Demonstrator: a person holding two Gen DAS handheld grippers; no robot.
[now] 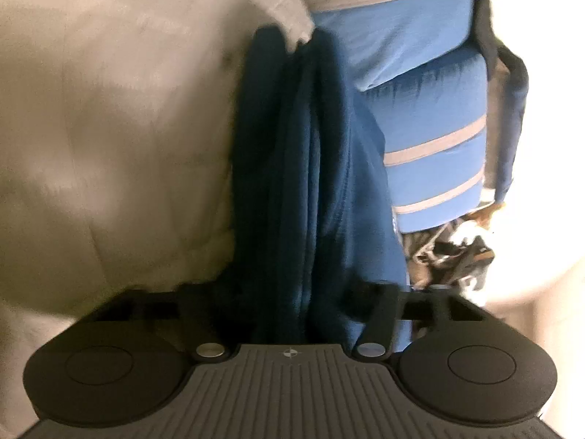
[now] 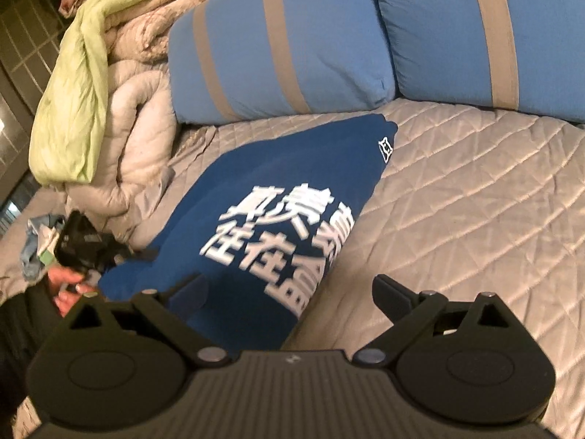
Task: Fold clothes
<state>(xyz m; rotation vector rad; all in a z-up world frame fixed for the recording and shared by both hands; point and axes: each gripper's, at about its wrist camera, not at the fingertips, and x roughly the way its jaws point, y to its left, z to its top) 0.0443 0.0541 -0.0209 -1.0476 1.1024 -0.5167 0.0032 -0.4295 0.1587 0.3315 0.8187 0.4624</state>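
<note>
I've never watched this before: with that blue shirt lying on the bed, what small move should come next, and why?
Probably the right gripper should close on the shirt edge below it: its jaws hang open, while the left gripper already has bunched blue cloth between its fingers.

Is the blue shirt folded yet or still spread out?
Partly folded: the blue shirt lies doubled on the bed, its print cut off at the fold.
</note>
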